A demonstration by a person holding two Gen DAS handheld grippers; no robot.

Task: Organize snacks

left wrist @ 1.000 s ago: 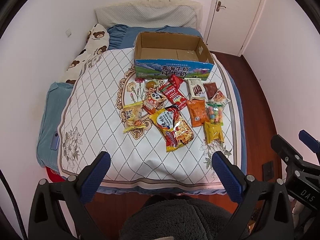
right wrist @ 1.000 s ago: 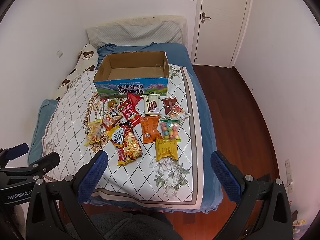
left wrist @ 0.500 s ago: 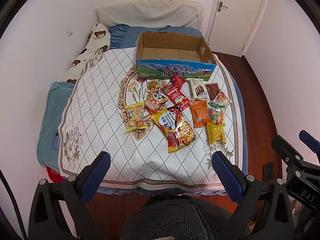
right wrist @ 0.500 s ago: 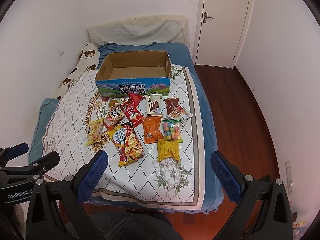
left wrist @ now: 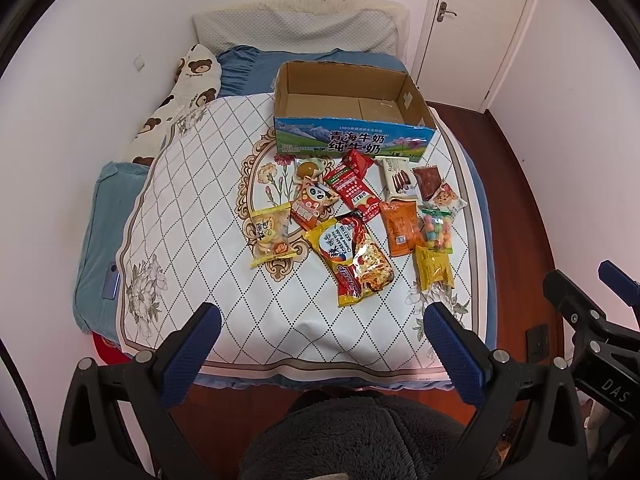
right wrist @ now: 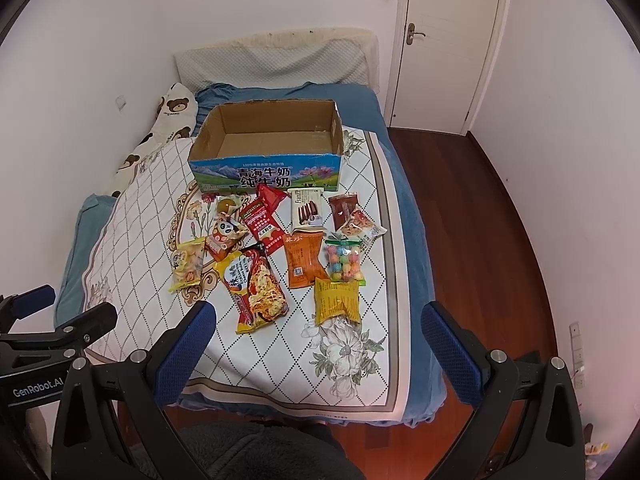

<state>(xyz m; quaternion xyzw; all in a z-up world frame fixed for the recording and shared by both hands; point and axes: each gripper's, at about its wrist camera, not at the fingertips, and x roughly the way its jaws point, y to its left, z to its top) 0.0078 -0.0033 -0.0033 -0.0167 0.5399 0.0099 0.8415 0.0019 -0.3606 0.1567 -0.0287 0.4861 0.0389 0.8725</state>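
Our left gripper [left wrist: 320, 332] and right gripper [right wrist: 318, 330] hang spread wide and empty above the bed's foot. The snacks [left wrist: 356, 216] lie scattered before the empty box [left wrist: 352, 114]; light, crinkly and slippery, we judge, best pinched at a sealed edge.

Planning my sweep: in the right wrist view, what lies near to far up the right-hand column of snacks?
Yellow packet → bag of coloured candy balls → biscuit packet → brown packet → cardboard box.
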